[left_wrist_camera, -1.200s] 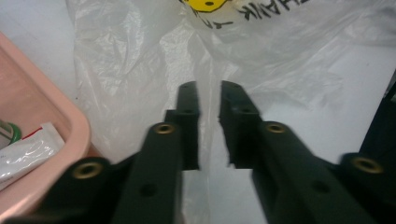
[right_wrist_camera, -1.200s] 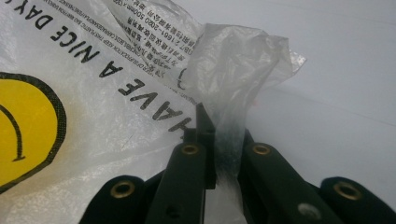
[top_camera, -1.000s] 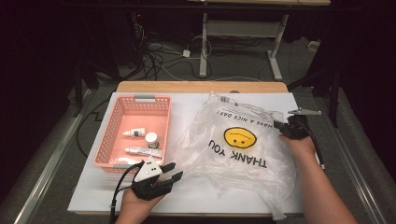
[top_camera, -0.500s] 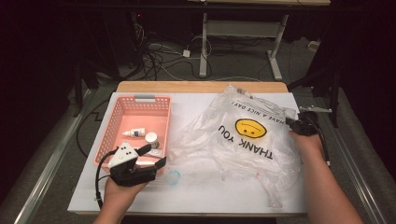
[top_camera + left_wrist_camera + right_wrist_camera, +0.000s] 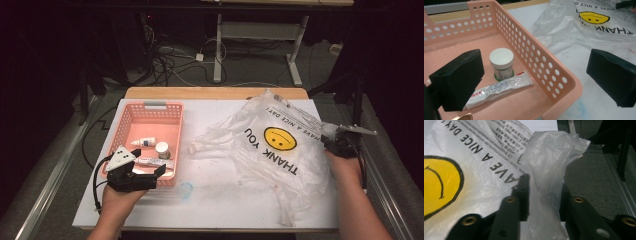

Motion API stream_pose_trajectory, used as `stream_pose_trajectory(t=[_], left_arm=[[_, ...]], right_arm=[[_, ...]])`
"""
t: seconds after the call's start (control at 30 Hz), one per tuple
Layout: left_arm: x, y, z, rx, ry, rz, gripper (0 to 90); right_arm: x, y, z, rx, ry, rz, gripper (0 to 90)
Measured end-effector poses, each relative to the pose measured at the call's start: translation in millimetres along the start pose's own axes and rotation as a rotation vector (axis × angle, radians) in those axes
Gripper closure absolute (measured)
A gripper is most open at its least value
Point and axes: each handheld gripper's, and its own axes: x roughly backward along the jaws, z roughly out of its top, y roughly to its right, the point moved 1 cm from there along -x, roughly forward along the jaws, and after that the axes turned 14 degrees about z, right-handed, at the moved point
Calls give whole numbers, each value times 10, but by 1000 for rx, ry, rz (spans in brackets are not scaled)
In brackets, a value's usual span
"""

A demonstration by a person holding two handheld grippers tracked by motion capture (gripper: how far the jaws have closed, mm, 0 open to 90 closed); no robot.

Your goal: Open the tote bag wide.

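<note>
A white bench [image 5: 215, 205] seen from above, with a person's two forearms coming in from the near edge. On the left stands a pink basket [image 5: 150, 112] holding a small dropper bottle [image 5: 145, 142], a white-capped jar [image 5: 162, 149] and a tube [image 5: 150, 161] lying flat in front of the jar. The left claw [image 5: 150, 175] hovers at the basket's near right corner; its jaws have just been opening and now stand wide apart with nothing between them, one over the basket floor, the other outside the wall above the bench. In the left gripper view the jar [image 5: 501, 62] and tube [image 5: 499, 88] lie between the two jaws, untouched.

A clear plastic bag [image 5: 280, 150], printed with a yellow smiley and "THANK YOU", sprawls crumpled across the right half of the bench. The right claw [image 5: 334, 141] is at the bag's right edge. Its jaws have just been opening slightly; in the right gripper view a bunched fold of the bag [image 5: 546, 170] stands up between them, and whether they still pinch it cannot be told.
</note>
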Motion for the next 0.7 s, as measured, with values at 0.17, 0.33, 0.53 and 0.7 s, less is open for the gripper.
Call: stream_pose_trajectory(t=[0.17,0.33,0.53,0.7], left_arm=[[5,-22,-27,6,7,0,9],[-26,11,-73,-8,1,-3,10],[-48,33,-90,0,17,-3,7],[-91,57,-110,3,11,-9,5]], right_arm=[[254,-122,-188,42,9,75,425],[624,-257,-344,101,60,106,322],[880,-587,-559,165,93,229,335],[895,-905,-664,229,66,317,344]])
